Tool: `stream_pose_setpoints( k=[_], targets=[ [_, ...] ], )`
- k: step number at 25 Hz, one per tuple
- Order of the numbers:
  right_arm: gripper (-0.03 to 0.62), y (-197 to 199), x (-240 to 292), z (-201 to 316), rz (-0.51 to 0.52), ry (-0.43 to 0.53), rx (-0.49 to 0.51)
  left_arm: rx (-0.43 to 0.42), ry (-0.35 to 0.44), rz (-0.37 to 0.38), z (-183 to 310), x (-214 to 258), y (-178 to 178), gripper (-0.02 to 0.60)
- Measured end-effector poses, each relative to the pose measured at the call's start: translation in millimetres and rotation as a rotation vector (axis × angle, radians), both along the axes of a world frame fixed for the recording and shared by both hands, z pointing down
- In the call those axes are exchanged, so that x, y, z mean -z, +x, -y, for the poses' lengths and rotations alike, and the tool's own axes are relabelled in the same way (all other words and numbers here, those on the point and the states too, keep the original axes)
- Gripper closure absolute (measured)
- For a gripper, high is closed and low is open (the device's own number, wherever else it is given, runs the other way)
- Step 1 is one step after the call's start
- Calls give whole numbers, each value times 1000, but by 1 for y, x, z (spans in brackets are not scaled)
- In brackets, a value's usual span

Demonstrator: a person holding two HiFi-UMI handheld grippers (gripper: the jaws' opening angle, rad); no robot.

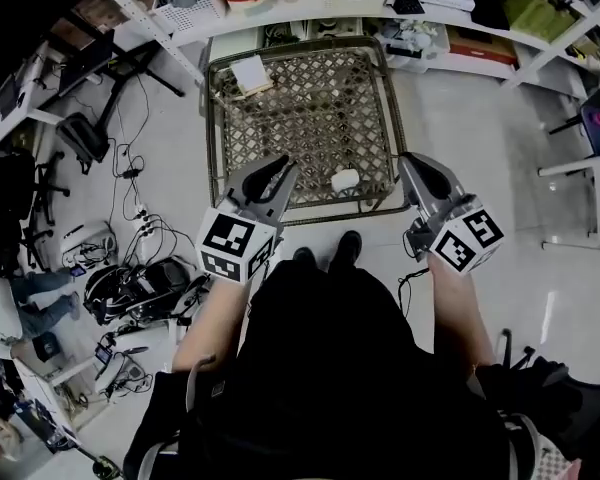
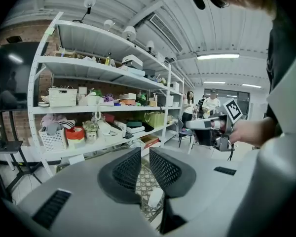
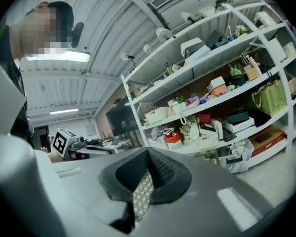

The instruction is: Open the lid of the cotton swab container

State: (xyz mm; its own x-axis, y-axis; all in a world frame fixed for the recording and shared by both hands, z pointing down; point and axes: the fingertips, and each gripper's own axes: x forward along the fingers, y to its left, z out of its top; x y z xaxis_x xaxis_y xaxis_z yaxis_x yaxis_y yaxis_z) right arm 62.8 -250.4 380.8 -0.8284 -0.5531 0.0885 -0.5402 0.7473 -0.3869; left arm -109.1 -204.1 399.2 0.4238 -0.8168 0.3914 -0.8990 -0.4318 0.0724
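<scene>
1. Left gripper (image 2: 144, 156): the jaws are drawn together with nothing gripped between them. It is held above the near edge of the table (image 1: 310, 98), left of the middle, and tipped a little downward.
2. Right gripper (image 3: 148, 152): the jaws are closed and empty. It is held about level by the near right corner of the table.
3. Cotton swab container (image 1: 345, 180): small and white, it lies on the table close to the near edge, right of centre. It sits between the two grippers and is touched by neither. The lid is too small to be made out.
4. Table: low, with a lattice top. A flat white item (image 1: 250, 73) is seen at the far left corner, well apart from the container.
5. Shelves (image 2: 103, 73): stocked with boxes and baskets, ranged beyond the far edge.
6. Step in hand: judged to be the approach, with the opening not yet begun.
7. Next move: both sets of jaws must be parted. The container body is likely to be pinned by one gripper and the lid caught and lifted by the other. A light container may be expected to slide on the lattice.
</scene>
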Motion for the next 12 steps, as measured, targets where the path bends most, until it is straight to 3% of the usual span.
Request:
stream_pose_setpoints(
  k=[12],
  targets=[
    [583,-18,-40,-9,-34,-106,-69,-149,-49,-44,5,-61,4,515]
  ],
)
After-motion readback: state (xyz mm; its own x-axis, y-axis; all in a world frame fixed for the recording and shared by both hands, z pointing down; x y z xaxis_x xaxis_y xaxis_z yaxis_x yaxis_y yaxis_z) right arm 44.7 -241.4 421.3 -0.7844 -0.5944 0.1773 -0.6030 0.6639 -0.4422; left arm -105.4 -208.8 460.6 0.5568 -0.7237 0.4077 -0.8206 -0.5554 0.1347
